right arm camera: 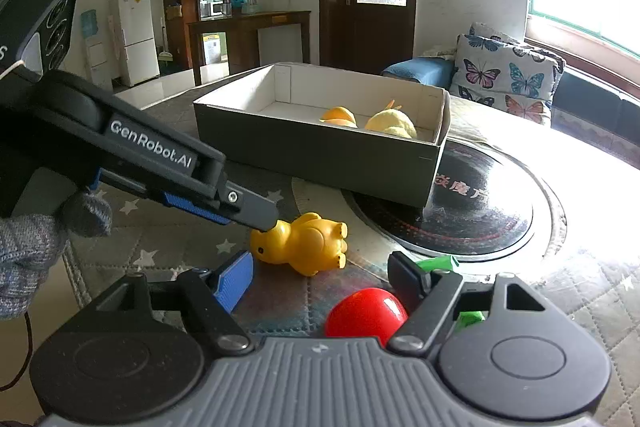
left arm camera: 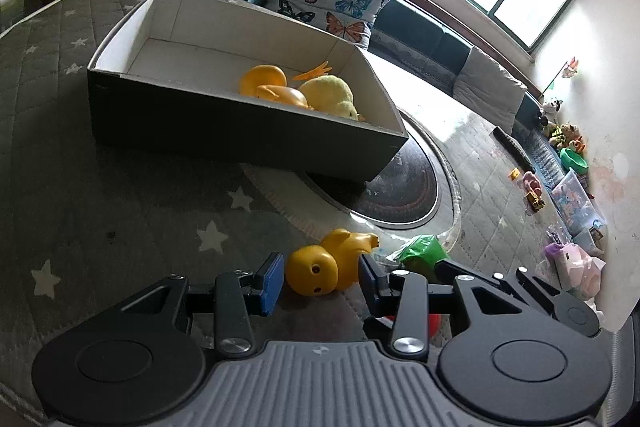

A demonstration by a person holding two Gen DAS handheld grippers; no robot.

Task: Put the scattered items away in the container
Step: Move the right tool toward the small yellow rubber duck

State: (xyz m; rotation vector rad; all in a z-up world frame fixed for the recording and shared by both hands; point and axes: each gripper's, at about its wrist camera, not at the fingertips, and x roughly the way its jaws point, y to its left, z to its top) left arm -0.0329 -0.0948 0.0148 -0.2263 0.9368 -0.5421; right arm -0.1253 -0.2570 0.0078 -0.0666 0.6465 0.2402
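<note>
While the box (left arm camera: 224,131) holds two yellow toys near its right wall, one yellow duck (left arm camera: 328,263) lies before it between the wide left gripper (left arm camera: 322,277); the right gripper (right arm camera: 320,279) gapes over one red ball (right arm camera: 366,315).

The left gripper (left arm camera: 322,277) is low over the desk (left arm camera: 120,195), which has a grey cover with white stars. Its jaws are wide apart, one on each side of a yellow duck (left arm camera: 328,263) lying on its side. The blue pads (left arm camera: 272,281) are not pressing on it. Just right of the duck is something green (left arm camera: 424,251). Further back is a dark box (left arm camera: 224,123) with white walls. Inside it are an orange duck (left arm camera: 268,85) and a fluffy yellow chick (left arm camera: 332,95), side by side.
</note>
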